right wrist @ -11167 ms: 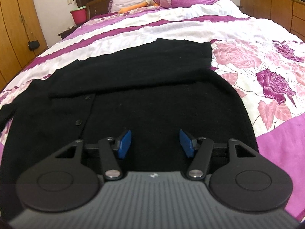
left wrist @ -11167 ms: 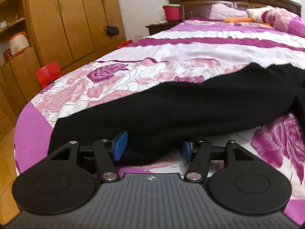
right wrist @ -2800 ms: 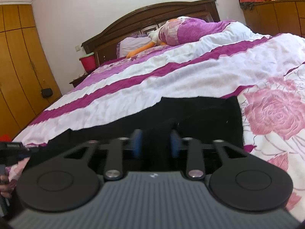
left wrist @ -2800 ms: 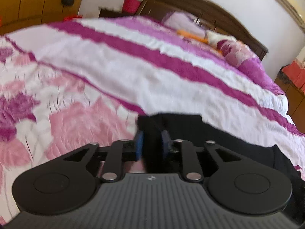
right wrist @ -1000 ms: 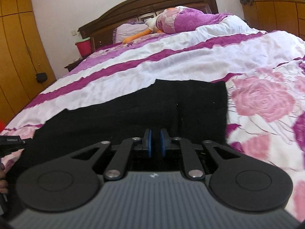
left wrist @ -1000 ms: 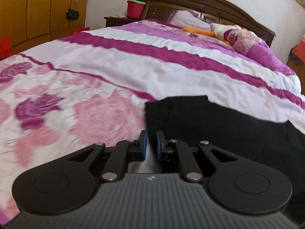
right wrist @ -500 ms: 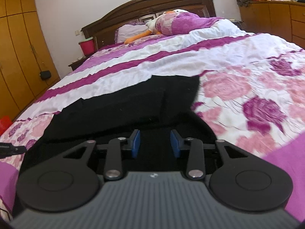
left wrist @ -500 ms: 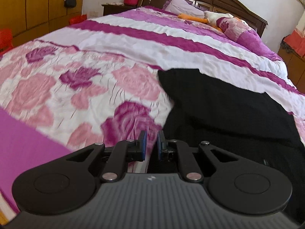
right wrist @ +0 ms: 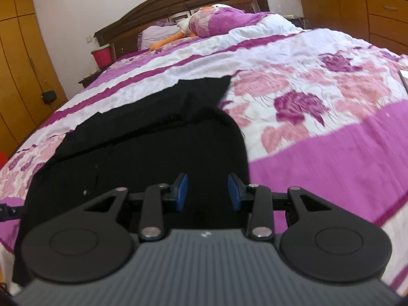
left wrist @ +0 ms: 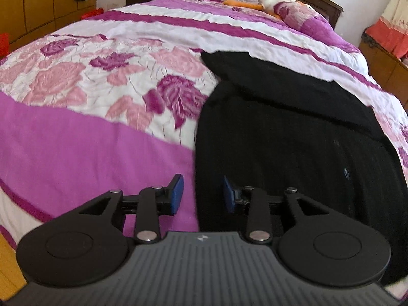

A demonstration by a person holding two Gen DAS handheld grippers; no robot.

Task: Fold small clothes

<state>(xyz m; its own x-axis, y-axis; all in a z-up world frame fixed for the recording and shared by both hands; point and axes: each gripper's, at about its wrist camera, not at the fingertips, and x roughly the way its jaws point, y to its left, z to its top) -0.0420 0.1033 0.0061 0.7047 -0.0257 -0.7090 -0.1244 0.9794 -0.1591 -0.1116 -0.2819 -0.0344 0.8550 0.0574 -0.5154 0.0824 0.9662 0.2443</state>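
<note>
Black cardigan (left wrist: 280, 132) lies on bed (left wrist: 76, 140); right gripper (right wrist: 207, 191) spread, left gripper (left wrist: 201, 191) opening; only right view shows dresser (right wrist: 369, 12).

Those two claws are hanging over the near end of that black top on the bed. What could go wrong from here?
The left claw, its jaws opening, straddles the black top's left edge with purple bedspread beside it, so a grab might pinch the spread too. The folded sleeves lie loose across the top; lifting the near end could slide them off. The right claw sits near the right edge, so an uneven grab could leave the fold crooked.
</note>
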